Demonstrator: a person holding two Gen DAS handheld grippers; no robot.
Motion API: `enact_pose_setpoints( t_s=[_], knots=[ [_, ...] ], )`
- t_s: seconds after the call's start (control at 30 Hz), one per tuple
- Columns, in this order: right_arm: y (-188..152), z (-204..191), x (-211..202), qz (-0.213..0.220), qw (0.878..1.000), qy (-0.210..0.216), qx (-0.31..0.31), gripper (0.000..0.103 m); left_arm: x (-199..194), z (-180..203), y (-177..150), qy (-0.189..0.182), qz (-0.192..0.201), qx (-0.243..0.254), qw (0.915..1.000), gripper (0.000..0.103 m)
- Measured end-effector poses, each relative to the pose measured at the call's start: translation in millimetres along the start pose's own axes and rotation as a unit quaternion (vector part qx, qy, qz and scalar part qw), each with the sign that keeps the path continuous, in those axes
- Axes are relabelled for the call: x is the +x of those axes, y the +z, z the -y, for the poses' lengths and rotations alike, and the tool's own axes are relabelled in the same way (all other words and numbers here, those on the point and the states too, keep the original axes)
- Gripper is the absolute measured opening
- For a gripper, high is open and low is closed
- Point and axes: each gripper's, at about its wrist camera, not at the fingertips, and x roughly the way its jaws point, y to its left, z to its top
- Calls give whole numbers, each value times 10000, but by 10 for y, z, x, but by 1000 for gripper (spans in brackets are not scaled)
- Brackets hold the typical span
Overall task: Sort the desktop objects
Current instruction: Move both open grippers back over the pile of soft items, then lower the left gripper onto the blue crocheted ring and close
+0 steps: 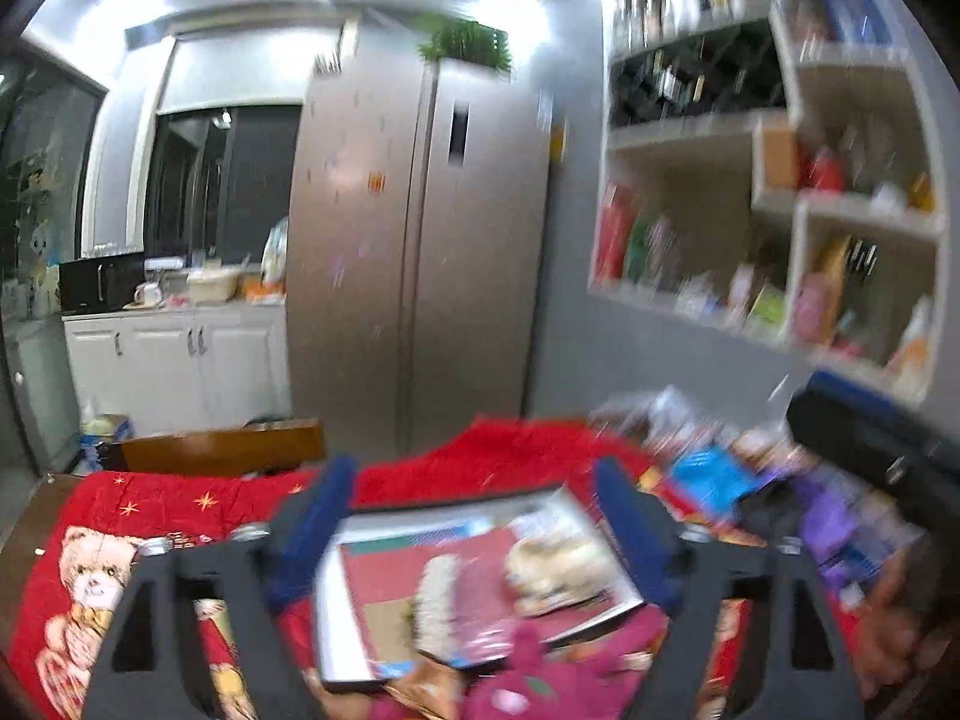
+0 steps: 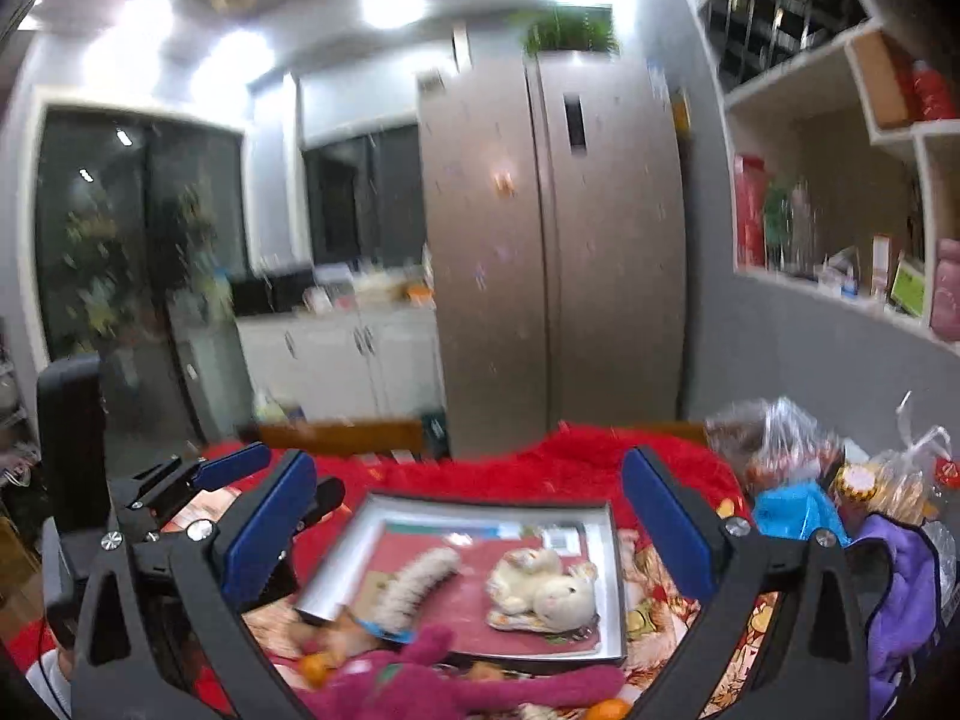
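A shallow white-rimmed box [image 2: 615, 564] lies on the red blanket [image 2: 540, 468]. In it are a cream plush rabbit [image 2: 546, 591] and a fuzzy white roll [image 2: 414, 582] on red paper. A magenta plush toy [image 2: 432, 690] lies against the box's near edge. My right gripper [image 2: 468, 480] hangs open above the box with nothing between its blue pads. In the blurred left wrist view the same box [image 1: 336, 618] shows, and my left gripper [image 1: 474, 510] is open and empty over it. One of its blue fingers [image 2: 231, 471] shows at the left of the right wrist view.
Small oranges [image 2: 315, 669] lie by the magenta toy. Plastic bags [image 2: 774, 438], a blue packet [image 2: 792, 510], a yellow-lidded jar [image 2: 858, 480] and a purple cloth [image 2: 900, 588] crowd the right. A wooden chair back [image 2: 336, 438] and a tall fridge [image 2: 552, 252] stand behind.
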Motion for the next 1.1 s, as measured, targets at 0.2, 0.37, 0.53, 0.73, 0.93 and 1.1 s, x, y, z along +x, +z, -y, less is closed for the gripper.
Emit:
enact_pose_setpoints(
  t_s=[0.2, 0.37, 0.53, 0.73, 0.93, 1.1],
  knots=[
    [-182, -174, -937, -4, 9996, -243, 157, 103, -846, 163, -219, -117, 33, -278, 9995, 103],
    [-789, -400, -1453, 6, 9986, -493, -172, 103, -1370, 453, -958, 463, -149, 461, 9978, 103],
    [-1492, -510, -1535, -487, 9980, -390, -124, 103, -1460, 615, -1675, -11, -779, 482, 9958, 103],
    [-1988, -274, -1472, -761, 9960, -251, 406, 103, -1182, 531, -2115, -147, -1650, -212, 9860, 103],
    [-2167, -182, -1273, -1312, 9887, 275, 672, 103, -1042, 358, -2185, 117, -1903, -548, 9801, 103],
    [-2246, -138, -1014, -1691, 9767, 672, 1142, 102, -921, 257, -2258, 248, -2311, -575, 9709, 103]
  ],
)
